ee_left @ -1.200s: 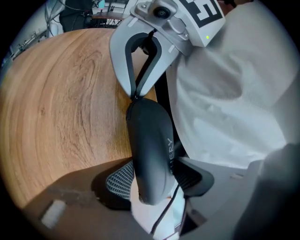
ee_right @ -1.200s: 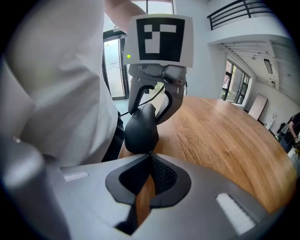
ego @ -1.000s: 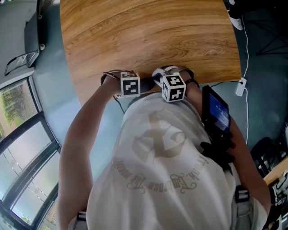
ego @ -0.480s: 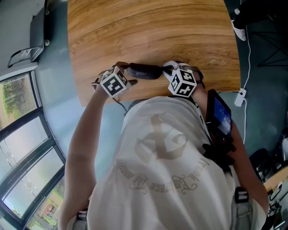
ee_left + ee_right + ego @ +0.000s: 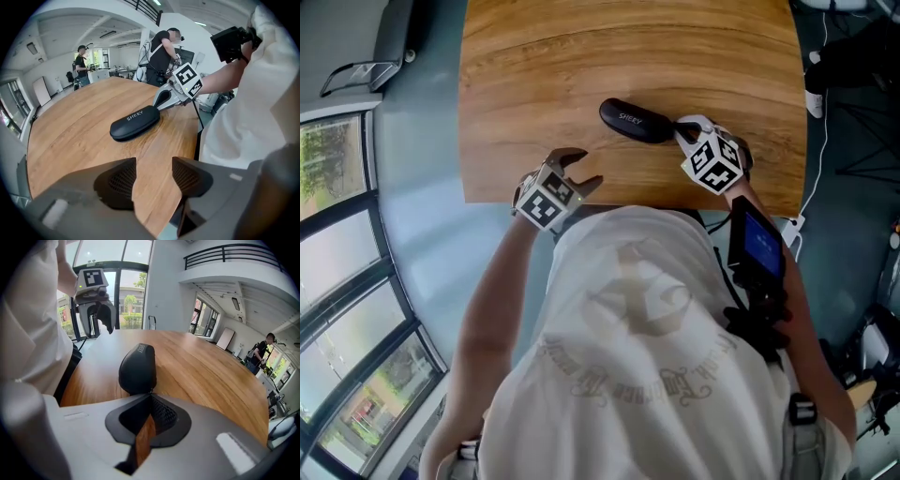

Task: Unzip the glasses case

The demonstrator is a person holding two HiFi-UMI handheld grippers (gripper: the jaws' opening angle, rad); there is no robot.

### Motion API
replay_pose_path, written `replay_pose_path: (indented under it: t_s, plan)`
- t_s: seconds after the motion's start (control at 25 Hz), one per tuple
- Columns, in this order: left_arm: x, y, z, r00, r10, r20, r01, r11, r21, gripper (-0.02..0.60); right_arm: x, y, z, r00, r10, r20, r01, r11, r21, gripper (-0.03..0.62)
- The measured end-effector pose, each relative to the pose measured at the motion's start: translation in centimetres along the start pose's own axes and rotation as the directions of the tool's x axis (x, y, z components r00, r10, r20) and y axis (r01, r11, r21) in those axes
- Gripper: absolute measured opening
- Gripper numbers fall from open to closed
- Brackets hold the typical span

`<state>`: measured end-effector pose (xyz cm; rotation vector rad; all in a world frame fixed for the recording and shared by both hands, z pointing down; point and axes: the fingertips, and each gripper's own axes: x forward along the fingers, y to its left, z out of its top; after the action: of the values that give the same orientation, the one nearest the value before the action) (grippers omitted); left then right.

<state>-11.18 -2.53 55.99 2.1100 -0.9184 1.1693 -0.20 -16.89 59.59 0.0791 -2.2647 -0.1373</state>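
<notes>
A black zippered glasses case (image 5: 636, 122) lies on the wooden table (image 5: 581, 56). My right gripper (image 5: 680, 127) is at the case's right end, its jaws shut there on what looks like the small zipper pull (image 5: 150, 392). In the right gripper view the case (image 5: 138, 365) sits just past the closed tips (image 5: 151, 397). My left gripper (image 5: 586, 169) hovers near the table's front edge, left of the case and apart from it. Its jaws are closing with only bare wood between them (image 5: 154, 176). From the left gripper view the case (image 5: 136, 123) and the right gripper (image 5: 163, 97) lie ahead.
The table's front edge (image 5: 609, 199) runs just below both grippers. A dark device (image 5: 757, 239) is strapped on the right forearm. Windows (image 5: 337, 244) line the left side. People (image 5: 161, 51) stand beyond the table's far end.
The case has come out from under the grippers and slid away from the front edge and rightward with the right gripper. The left gripper has drawn away from it and rolled.
</notes>
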Motion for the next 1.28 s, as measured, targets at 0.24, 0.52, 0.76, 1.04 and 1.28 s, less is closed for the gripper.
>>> replay_pose_path:
  t_s: [0.24,0.52,0.76,1.04,1.28]
  plan:
    - [-0.5,-0.5,0.3,0.995,0.025,0.094,-0.015,0.994,-0.111,0.241,0.0,-0.9,-0.8,0.999,-0.035,-0.018,0.035,0.999,0.020,0.011]
    - [-0.3,-1.0,0.5,0.985,0.055,0.164,-0.021,0.978,-0.206,0.212,-0.6,-1.1,-1.7,0.996,-0.092,-0.003,0.092,0.995,0.044,0.023]
    - [-2.0,-1.2,-0.4,0.964,0.098,0.247,-0.031,0.965,-0.261,0.190,-2.1,0.6,-1.9,0.990,-0.142,-0.020,0.143,0.987,0.070,0.034]
    - [-4.5,-0.4,-0.8,0.920,0.150,0.361,-0.048,0.960,-0.276,0.086,-4.4,2.0,-0.9,0.973,-0.230,0.018,0.218,0.942,0.255,0.031]
    - [-6.6,-2.1,-2.9,0.877,0.159,0.454,-0.007,0.948,-0.317,0.005,-7.1,6.2,0.9,0.958,-0.266,0.104,0.182,0.849,0.497,0.029]
